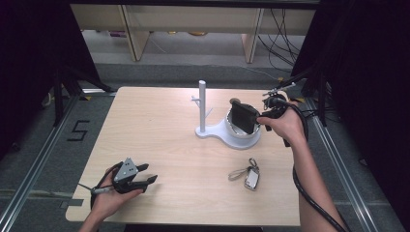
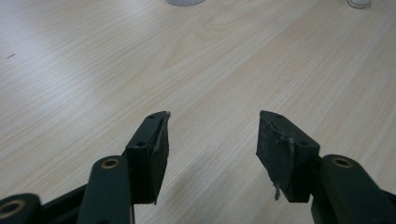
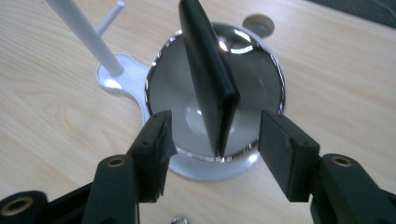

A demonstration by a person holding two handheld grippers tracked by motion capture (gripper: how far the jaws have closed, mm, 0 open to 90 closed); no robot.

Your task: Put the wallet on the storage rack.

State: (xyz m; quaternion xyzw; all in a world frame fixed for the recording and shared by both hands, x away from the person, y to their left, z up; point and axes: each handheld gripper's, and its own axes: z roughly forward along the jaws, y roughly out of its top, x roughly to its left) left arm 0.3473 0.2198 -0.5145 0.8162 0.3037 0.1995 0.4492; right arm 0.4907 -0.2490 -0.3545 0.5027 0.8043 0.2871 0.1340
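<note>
A flat black case (image 1: 243,117) stands on edge, tilted, inside a shiny round dish (image 1: 231,129) that is part of a white stand with an upright post (image 1: 202,104). My right gripper (image 1: 261,117) is at the dish's right side. In the right gripper view the right gripper (image 3: 215,135) is open, and the case (image 3: 205,70) has its near edge between the jaws without touching either pad (image 3: 154,144). My left gripper (image 1: 151,175) rests in a hand at the table's front left. It is open (image 2: 212,135) over bare wood with nothing between its jaws.
A small key fob on a strap (image 1: 251,178) lies at the front right of the wooden table (image 1: 159,130). The post (image 3: 84,35) carries a short side peg. A round hole (image 3: 258,21) is in the tabletop behind the dish. Cables trail off the table's right side.
</note>
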